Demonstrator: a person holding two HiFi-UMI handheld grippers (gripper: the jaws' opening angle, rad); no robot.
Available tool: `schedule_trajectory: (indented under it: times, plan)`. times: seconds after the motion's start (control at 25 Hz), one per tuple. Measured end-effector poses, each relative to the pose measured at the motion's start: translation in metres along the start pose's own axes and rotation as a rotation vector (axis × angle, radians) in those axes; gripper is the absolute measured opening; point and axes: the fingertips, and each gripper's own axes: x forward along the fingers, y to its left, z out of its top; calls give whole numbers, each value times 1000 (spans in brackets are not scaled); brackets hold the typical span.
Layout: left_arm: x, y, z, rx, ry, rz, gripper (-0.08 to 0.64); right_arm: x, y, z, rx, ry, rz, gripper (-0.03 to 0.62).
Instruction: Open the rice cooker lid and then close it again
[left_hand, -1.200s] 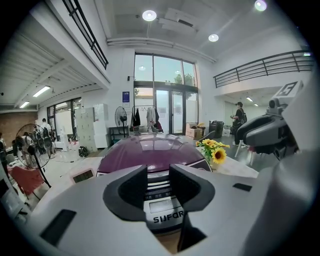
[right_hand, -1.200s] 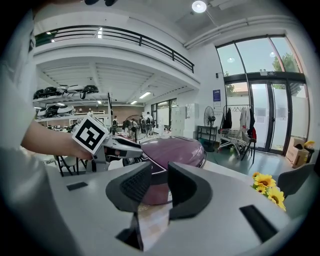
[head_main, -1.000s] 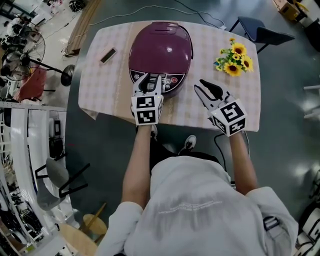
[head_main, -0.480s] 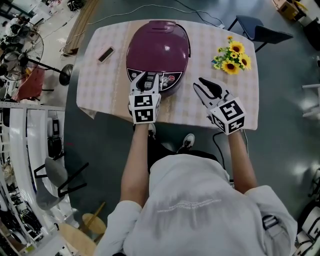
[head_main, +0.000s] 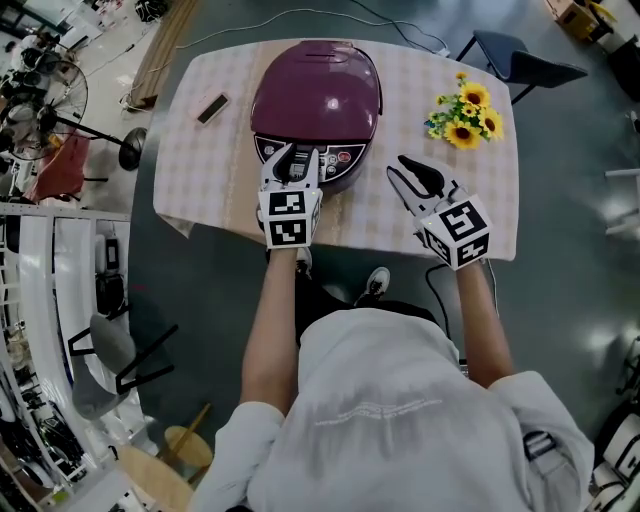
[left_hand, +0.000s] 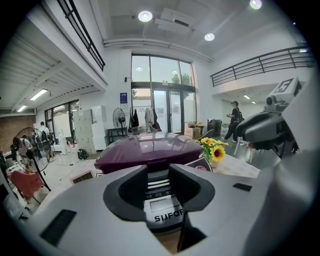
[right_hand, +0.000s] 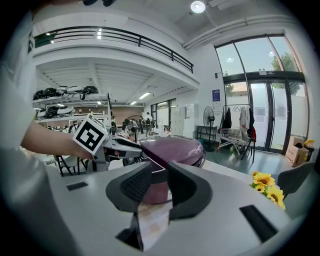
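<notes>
The purple rice cooker (head_main: 318, 95) stands on the checked table (head_main: 200, 170) with its lid down. My left gripper (head_main: 300, 155) rests over the cooker's front control panel (head_main: 340, 158). In the left gripper view its jaws (left_hand: 159, 180) stand apart, and the grey front latch strip (left_hand: 162, 200) shows through the gap, with the lid (left_hand: 150, 150) beyond. My right gripper (head_main: 400, 168) hovers over bare tabletop just right of the cooker, open and holding nothing. In the right gripper view (right_hand: 159, 187) the cooker (right_hand: 175, 147) and the left gripper's marker cube (right_hand: 90, 135) lie ahead.
A bunch of sunflowers (head_main: 465, 115) lies at the table's far right. A small dark flat object (head_main: 213, 108) lies left of the cooker. A dark chair (head_main: 520, 60) stands behind the table, and a cable (head_main: 400, 25) runs along the floor.
</notes>
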Motion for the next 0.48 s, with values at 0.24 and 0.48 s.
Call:
schedule_trajectory:
  times: [0.24,0.48]
  plan:
    - [4,3,1,-74,4,-44,142,1,-3,0,6,-2,10,115]
    - [7,3,-2,-45,45,-47,138,-4,-16,2,36,2,-8,115]
